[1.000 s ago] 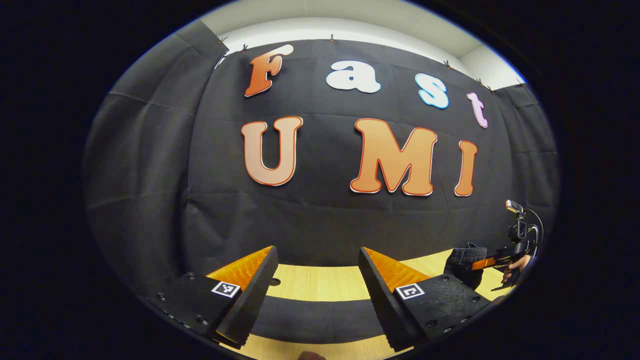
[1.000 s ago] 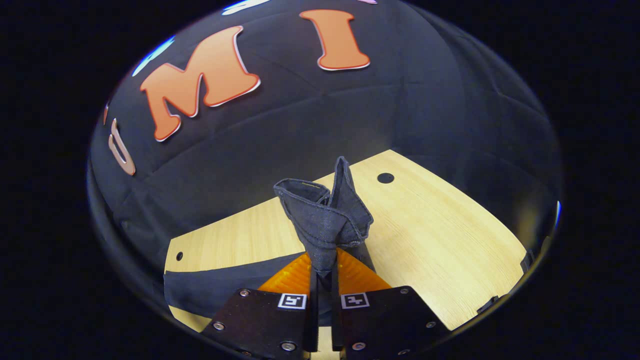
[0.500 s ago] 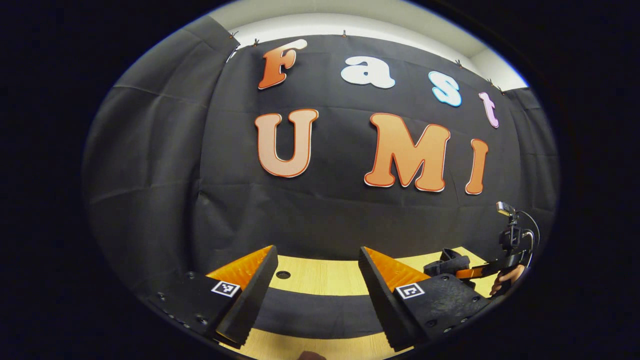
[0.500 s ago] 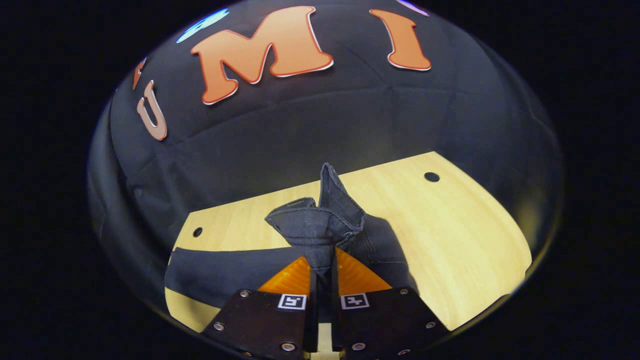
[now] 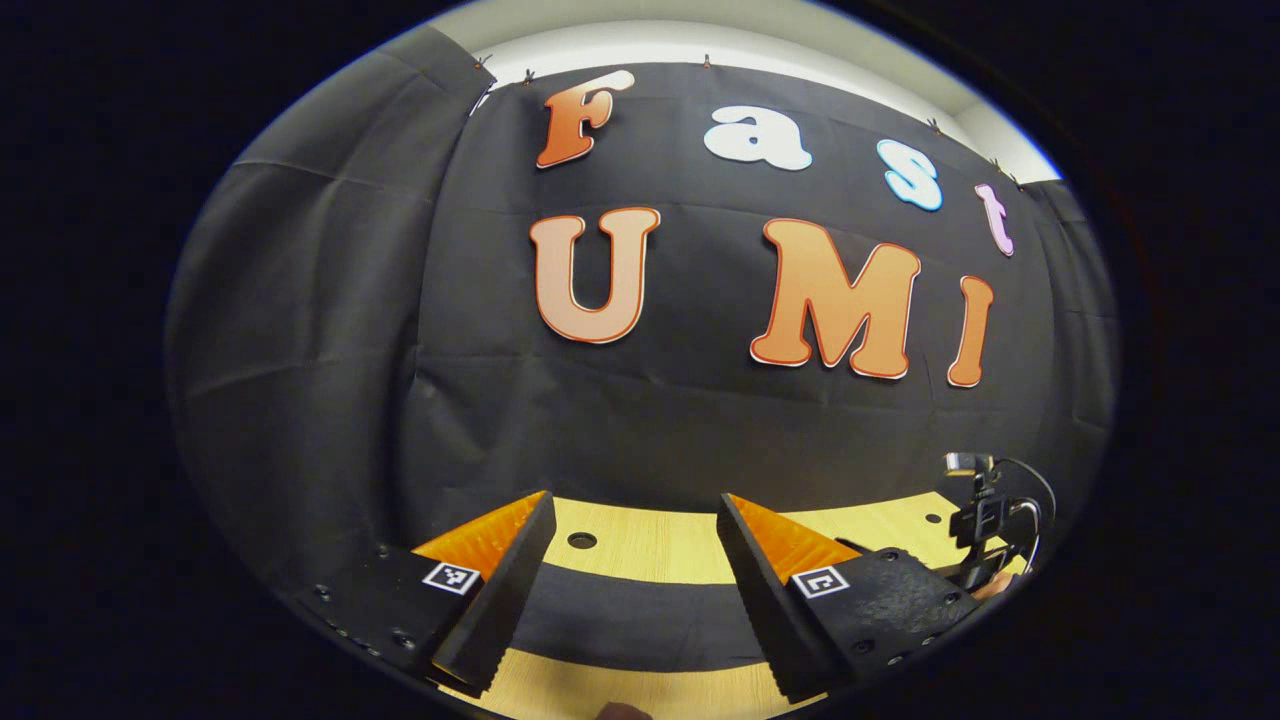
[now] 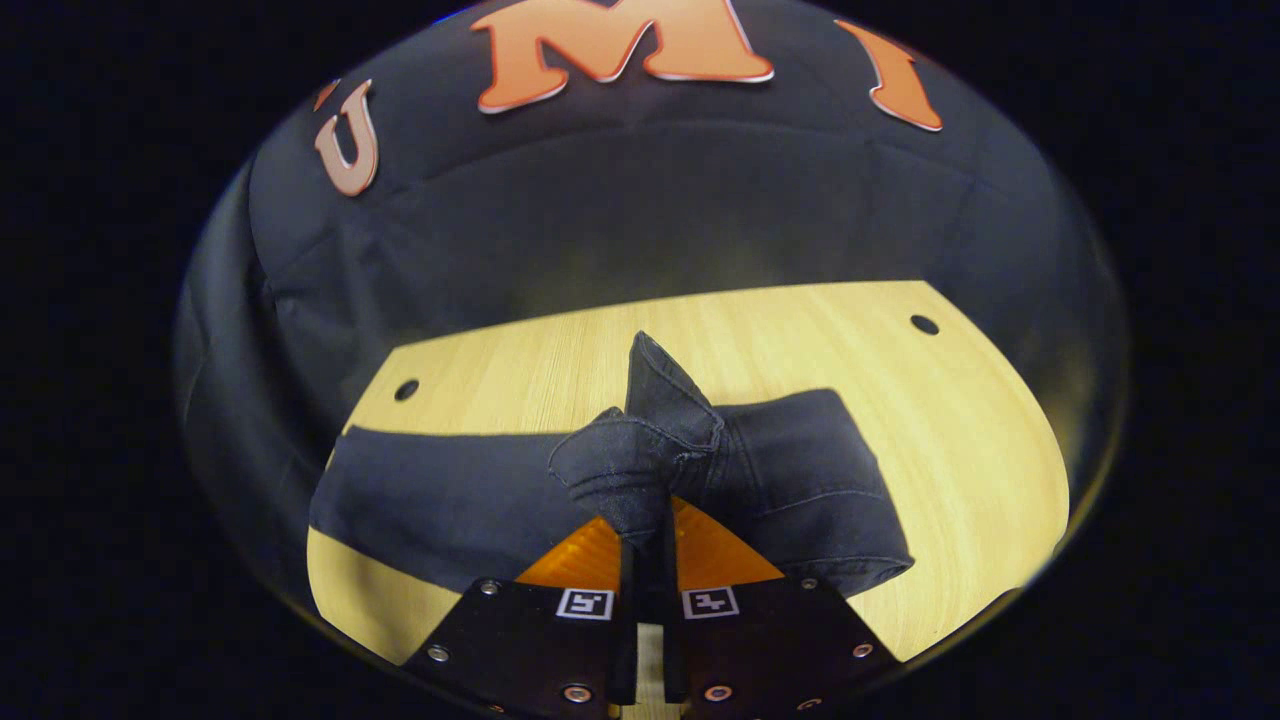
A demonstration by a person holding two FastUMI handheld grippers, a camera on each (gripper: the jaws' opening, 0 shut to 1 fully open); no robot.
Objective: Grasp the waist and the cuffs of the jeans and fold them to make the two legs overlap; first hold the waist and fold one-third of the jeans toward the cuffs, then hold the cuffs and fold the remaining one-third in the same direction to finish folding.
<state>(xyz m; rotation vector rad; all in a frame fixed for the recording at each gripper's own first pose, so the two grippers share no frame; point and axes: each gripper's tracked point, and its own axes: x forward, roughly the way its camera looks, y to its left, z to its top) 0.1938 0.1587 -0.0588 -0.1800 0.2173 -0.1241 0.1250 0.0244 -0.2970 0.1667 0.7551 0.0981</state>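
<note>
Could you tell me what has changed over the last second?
The right gripper carried the pinched jeans down toward the table; more denim now lies flat. Unchanged: its grip on the denim, and the left gripper open and empty.

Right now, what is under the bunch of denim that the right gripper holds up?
Under the bunch in the right gripper lie the flat jeans on the wooden table. The layers beneath are covered.
</note>
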